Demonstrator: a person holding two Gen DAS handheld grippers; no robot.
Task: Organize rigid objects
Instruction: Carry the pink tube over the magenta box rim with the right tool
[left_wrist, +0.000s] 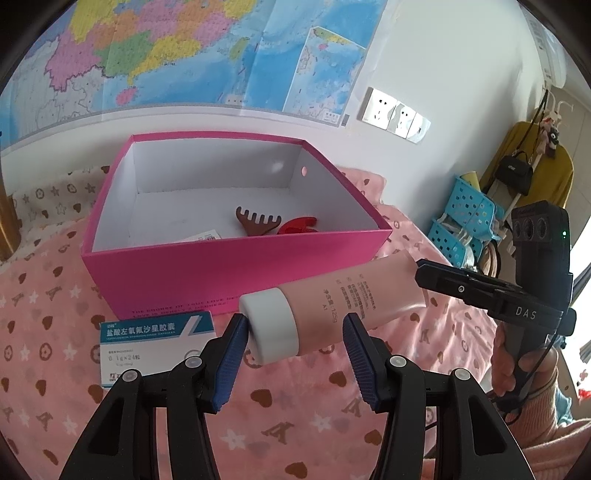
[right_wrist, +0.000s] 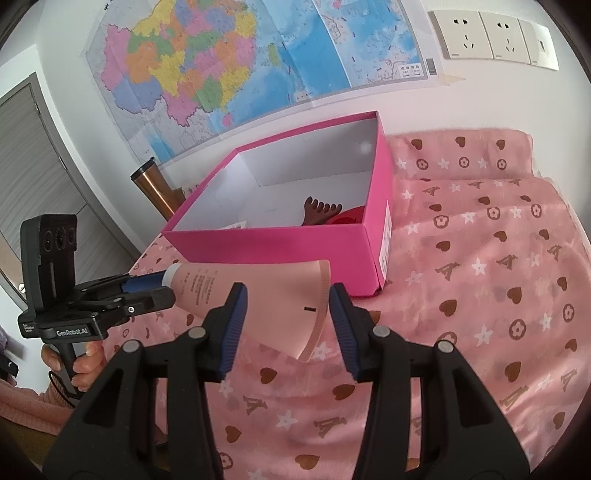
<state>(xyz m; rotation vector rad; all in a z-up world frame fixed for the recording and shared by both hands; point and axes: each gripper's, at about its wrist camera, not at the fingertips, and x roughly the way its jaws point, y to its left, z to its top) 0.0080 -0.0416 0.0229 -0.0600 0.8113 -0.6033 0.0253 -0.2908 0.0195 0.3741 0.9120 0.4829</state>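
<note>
A pink tube with a white cap (left_wrist: 332, 306) lies off the bed in front of the pink box (left_wrist: 184, 273). My left gripper (left_wrist: 295, 332) is open around its cap end. My right gripper (right_wrist: 288, 314) is open around its flat crimped end (right_wrist: 295, 310); its finger (left_wrist: 461, 288) touches the tube's tail in the left wrist view. The left gripper (right_wrist: 147, 291) shows at the cap in the right wrist view. The box (right_wrist: 280, 240) holds a brown comb (left_wrist: 258, 221), a red clip (left_wrist: 299, 225) and a paper. A white and blue medicine box (left_wrist: 155, 343) lies on the bedspread at the left.
The pink patterned bedspread (right_wrist: 480, 277) covers the surface. A map hangs on the wall (left_wrist: 184, 55) behind the box. A copper tumbler (right_wrist: 155, 184) stands left of the box. Blue baskets (left_wrist: 465, 218) stand at the far right.
</note>
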